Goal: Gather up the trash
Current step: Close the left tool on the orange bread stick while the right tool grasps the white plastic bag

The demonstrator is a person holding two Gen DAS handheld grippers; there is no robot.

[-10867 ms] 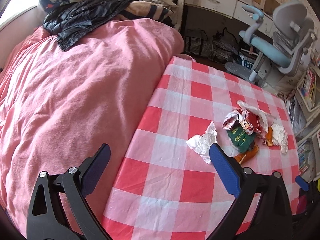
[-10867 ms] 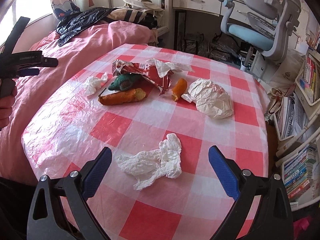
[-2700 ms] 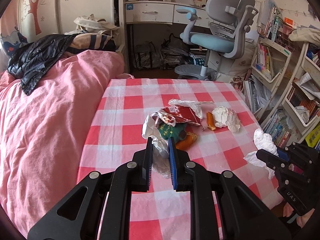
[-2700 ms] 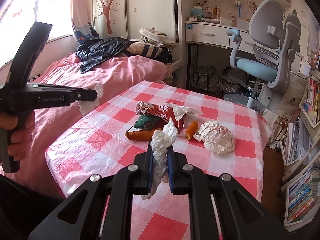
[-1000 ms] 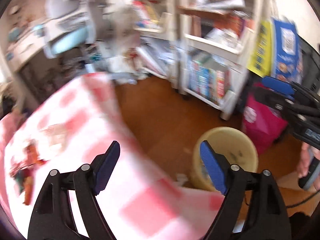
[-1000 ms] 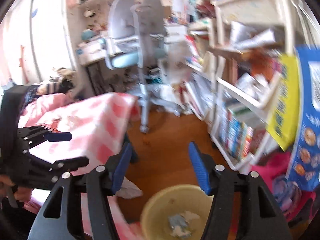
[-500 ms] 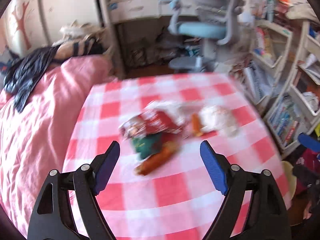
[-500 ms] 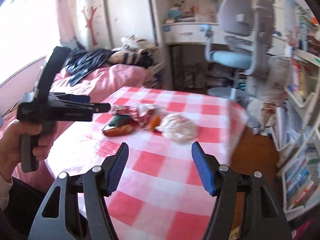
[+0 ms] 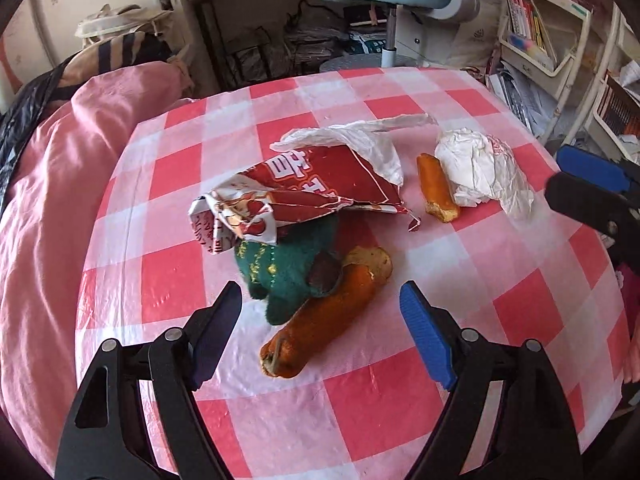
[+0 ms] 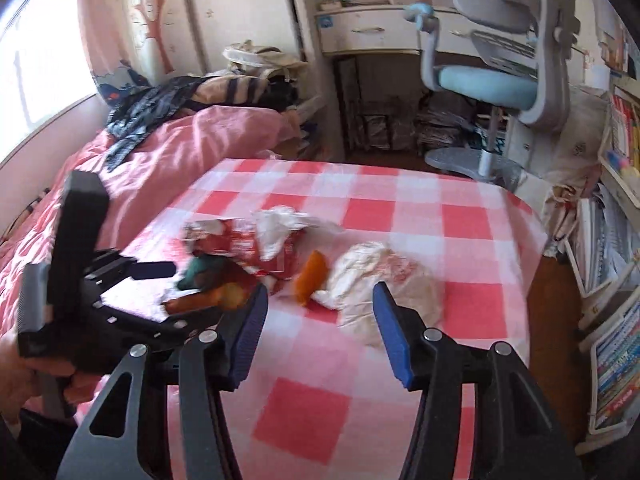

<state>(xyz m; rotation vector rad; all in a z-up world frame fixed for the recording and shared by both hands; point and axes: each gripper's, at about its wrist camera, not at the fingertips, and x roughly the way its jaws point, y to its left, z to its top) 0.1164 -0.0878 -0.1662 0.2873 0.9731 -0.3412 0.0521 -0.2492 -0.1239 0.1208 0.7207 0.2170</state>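
Both grippers' fingers spread, empty. Big orange peel [image 9: 320, 320] lies diagonal w/ stem end toward left gripper [image 9: 320, 334].

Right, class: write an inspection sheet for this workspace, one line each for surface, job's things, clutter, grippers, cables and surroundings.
Surface: table under a red-and-white checked cloth.
Job's things: torn red wrapper, crumpled white paper, two orange scraps, thin white plastic.
Clutter: green knitted item lying against the longer scrap.
Grippers: left gripper open, empty; right gripper open, empty.
Cables: nothing seen.
Surroundings: pink bed, desk chair, bookshelves.
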